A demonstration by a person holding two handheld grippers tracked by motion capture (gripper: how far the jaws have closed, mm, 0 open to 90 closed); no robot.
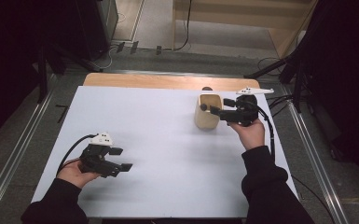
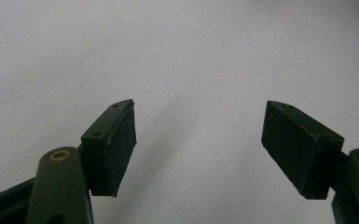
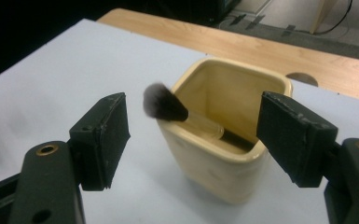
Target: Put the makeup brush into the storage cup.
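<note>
The left gripper (image 1: 123,158) hovers over the bare white table (image 1: 158,154), jaws spread wide, nothing btw them. It has no job at the moment.

At the right, the brush (image 3: 168,106) sits in the cream cup (image 3: 224,163), handle inside, dark bristles up and leaning over the rim. The right gripper (image 3: 193,135) is just beside the cup w/ jaws released, not touching the brush. So I judge the dropping step is finished. Next move probably needs only to draw the hand away w/o knocking the cup.

No brand, label or writing is readable on anything.
</note>
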